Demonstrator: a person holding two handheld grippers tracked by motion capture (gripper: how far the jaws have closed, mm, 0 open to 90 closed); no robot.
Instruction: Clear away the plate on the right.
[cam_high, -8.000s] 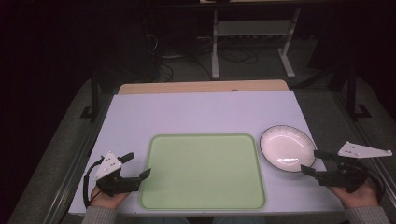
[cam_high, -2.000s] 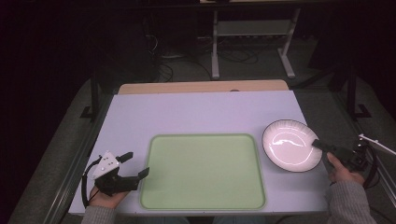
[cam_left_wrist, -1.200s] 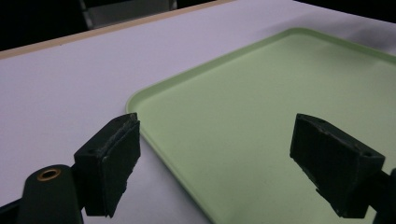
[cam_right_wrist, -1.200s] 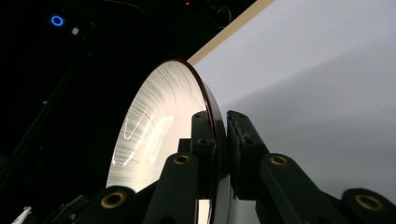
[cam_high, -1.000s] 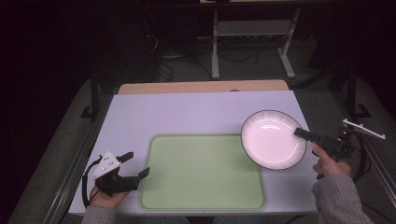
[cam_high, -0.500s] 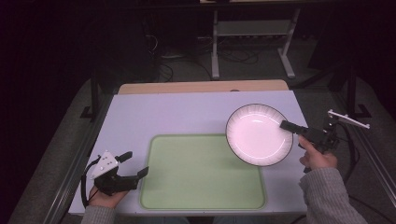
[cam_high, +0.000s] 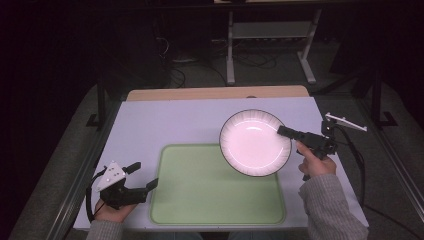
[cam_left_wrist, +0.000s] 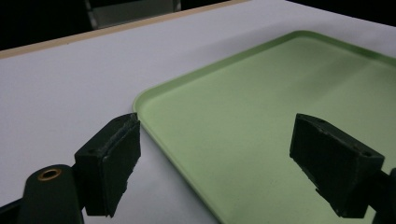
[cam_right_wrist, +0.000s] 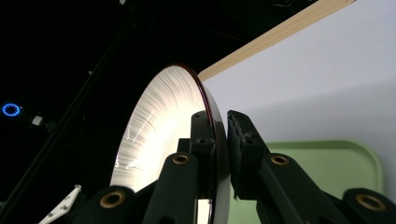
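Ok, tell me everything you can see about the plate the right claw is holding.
The plate is round and white, glossy like glazed ceramic, with fine ribbing toward a thin dark rim and a shallow well. The right claw clamps its rim, one jaw on each face. It is held up off the table, tilted, partly above the far right corner of the green tray. It carries nothing, and nothing else touches it.

high view looks down over the table (cam_high: 165, 125); both tool views sit close, sharing the green tray (cam_left_wrist: 243, 130).
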